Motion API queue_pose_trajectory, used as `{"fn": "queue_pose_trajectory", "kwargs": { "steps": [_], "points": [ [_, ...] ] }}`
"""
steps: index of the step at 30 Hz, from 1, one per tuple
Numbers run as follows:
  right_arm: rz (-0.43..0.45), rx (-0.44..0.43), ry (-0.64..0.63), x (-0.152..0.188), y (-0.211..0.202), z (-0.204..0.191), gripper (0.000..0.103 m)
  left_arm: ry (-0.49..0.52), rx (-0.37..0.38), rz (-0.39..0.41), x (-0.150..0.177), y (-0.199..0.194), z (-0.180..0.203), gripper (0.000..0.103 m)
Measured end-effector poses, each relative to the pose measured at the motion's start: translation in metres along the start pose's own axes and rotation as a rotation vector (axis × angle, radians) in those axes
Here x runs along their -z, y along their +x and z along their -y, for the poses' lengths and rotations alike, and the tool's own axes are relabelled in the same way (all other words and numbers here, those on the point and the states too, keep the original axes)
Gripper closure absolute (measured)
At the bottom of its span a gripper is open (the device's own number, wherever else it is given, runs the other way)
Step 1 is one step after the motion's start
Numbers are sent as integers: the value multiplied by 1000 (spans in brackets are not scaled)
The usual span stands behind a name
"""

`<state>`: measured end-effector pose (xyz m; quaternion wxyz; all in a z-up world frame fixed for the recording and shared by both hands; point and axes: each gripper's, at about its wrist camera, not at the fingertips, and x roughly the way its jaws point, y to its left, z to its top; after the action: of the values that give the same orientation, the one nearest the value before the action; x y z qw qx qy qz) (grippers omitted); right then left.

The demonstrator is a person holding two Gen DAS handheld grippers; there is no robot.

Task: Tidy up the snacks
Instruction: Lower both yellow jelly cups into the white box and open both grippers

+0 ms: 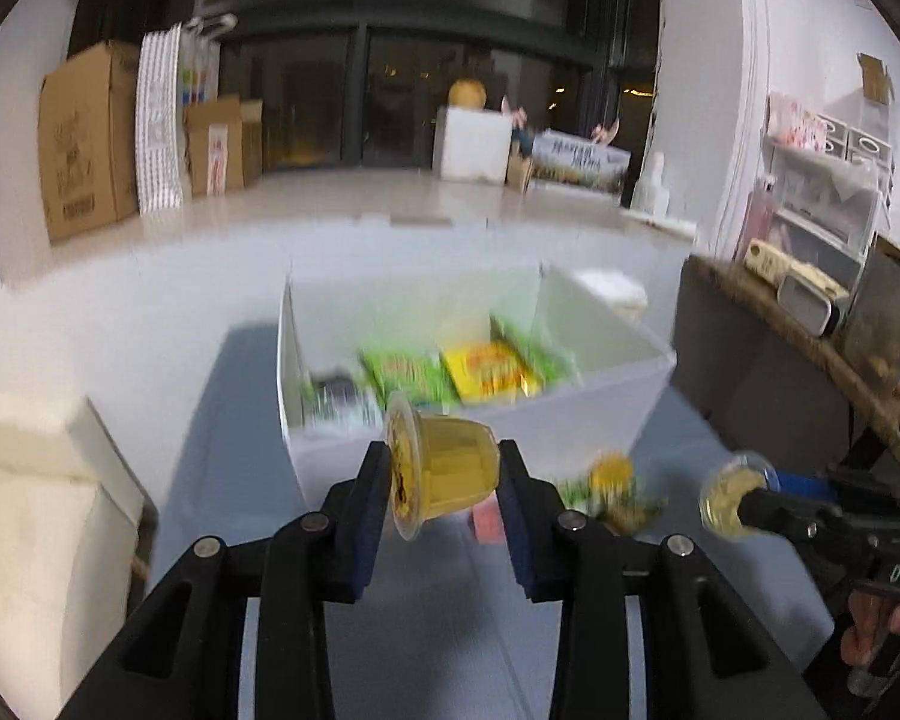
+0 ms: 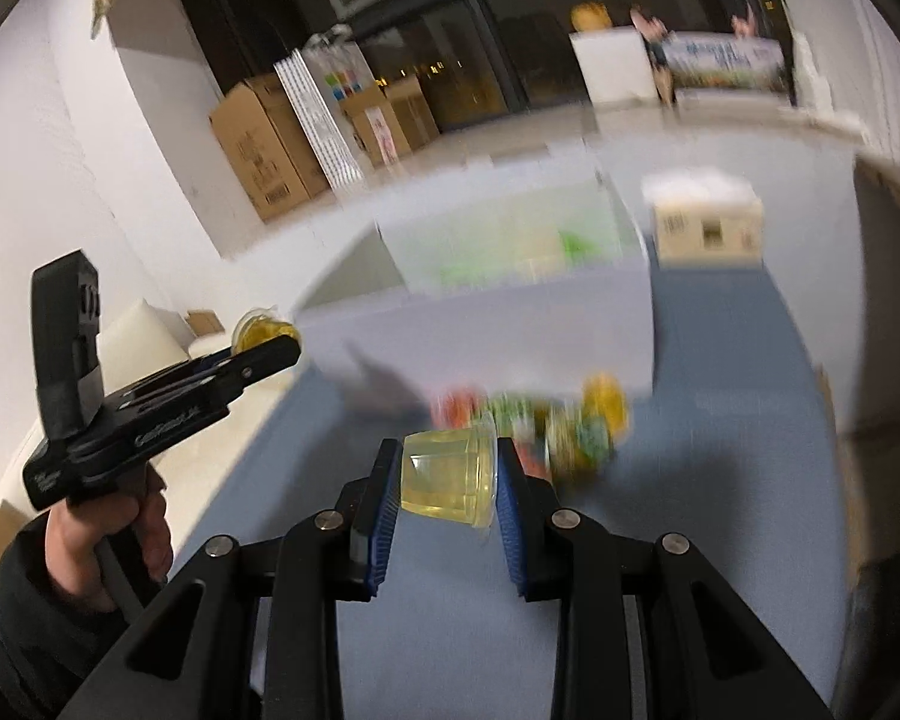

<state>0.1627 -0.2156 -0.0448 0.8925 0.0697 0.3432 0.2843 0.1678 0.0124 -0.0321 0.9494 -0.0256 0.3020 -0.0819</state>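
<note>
My left gripper (image 1: 444, 474) is shut on a yellow jelly cup (image 1: 444, 468), held sideways above the blue table just in front of the white box (image 1: 570, 420). The box holds green and yellow snack packets (image 1: 486, 369). My right gripper (image 2: 448, 477) is shut on a pale yellow jelly cup (image 2: 450, 477) over the table. It shows at the right of the left wrist view with its cup (image 1: 729, 501). The left gripper and its cup (image 2: 264, 330) show at the left of the right wrist view. Loose snacks (image 2: 582, 426) lie on the table before the box.
A blue table top (image 2: 720, 450) carries the white box (image 2: 510, 330) and a small cardboard carton (image 2: 705, 228). A dark shelf unit (image 1: 780, 360) stands on the right. A white foam block (image 1: 30, 510) sits at left. Cardboard boxes (image 1: 84, 138) stand by the far wall.
</note>
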Motion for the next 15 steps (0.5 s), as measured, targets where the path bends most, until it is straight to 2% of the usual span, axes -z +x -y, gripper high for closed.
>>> {"fn": "queue_pose_trajectory", "kwargs": {
  "steps": [5,10,13,14,15],
  "points": [
    [51,2,2,-64,17,2,70,11,8,10,-46,27,-9,64],
    [24,73,-6,-111,60,15,70,19,-24,-14,-60,66,-14,64],
    [-12,83,30,-118,86,31,70,-5,-34,-68,-60,94,-25,63],
    [-26,83,42,-117,88,36,70,-5,-39,-77,-59,98,-26,62],
    [-49,93,56,-116,96,41,69,0,-51,-86,-57,102,-28,48]
  ]
}}
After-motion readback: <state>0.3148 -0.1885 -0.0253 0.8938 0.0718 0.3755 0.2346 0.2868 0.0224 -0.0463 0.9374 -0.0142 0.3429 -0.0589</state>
